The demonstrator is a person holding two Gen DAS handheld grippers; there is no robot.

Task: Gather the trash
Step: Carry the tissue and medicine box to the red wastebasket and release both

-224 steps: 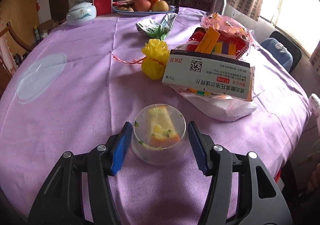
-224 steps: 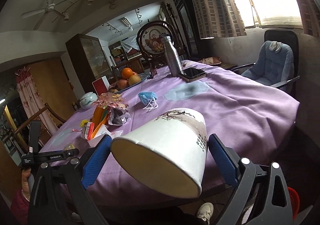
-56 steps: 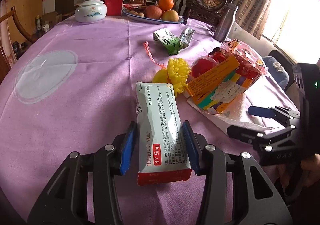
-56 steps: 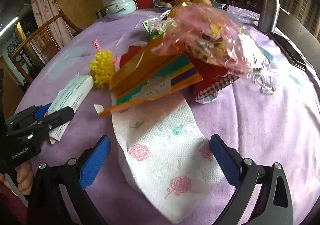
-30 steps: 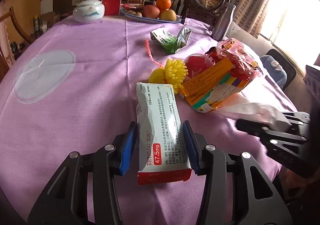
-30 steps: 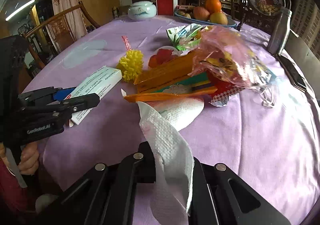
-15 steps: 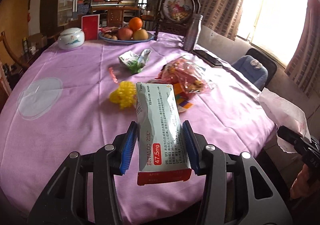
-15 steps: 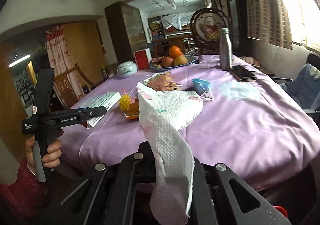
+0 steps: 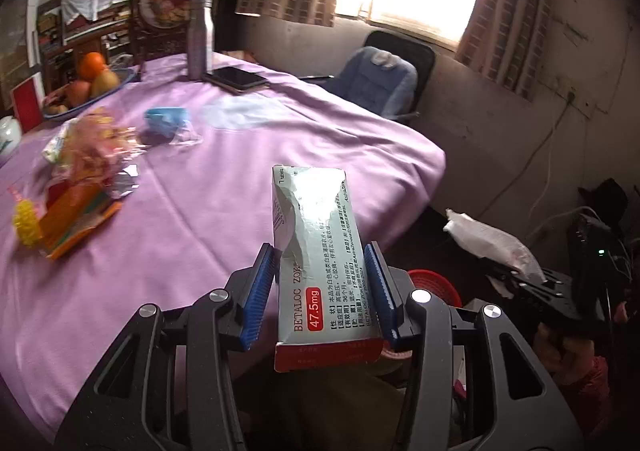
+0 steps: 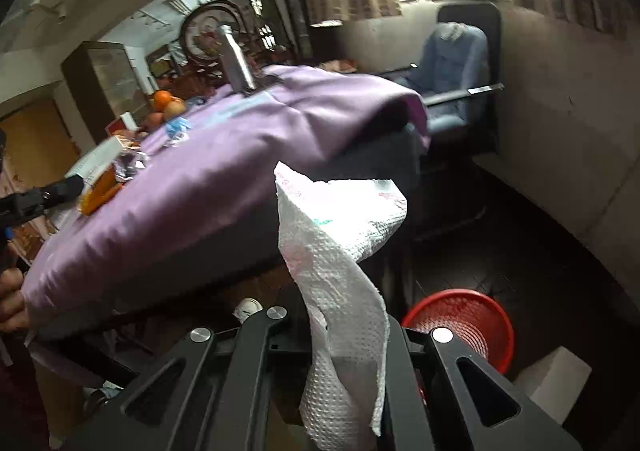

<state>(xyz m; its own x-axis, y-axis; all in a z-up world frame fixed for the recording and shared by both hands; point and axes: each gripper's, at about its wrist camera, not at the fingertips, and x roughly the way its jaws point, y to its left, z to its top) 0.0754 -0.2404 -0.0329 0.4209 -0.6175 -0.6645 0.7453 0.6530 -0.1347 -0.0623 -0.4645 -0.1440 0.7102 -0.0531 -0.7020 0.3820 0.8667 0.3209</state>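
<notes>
We see our left gripper (image 9: 324,291) clamping the medicine box (image 9: 320,251), long axis pointing away beside the red basket (image 10: 460,315), while our right gripper (image 10: 344,347) pinches the paper towel (image 10: 340,251).

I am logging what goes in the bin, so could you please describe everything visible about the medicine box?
The medicine box is a long, flat cardboard carton, silvery white with black print, a red "47.5mg" label and a red near end. Its top face is creased and dented. The left hand-held gripper clamps it by the long sides between blue pads, and the far end juts forward, off the table.
</notes>
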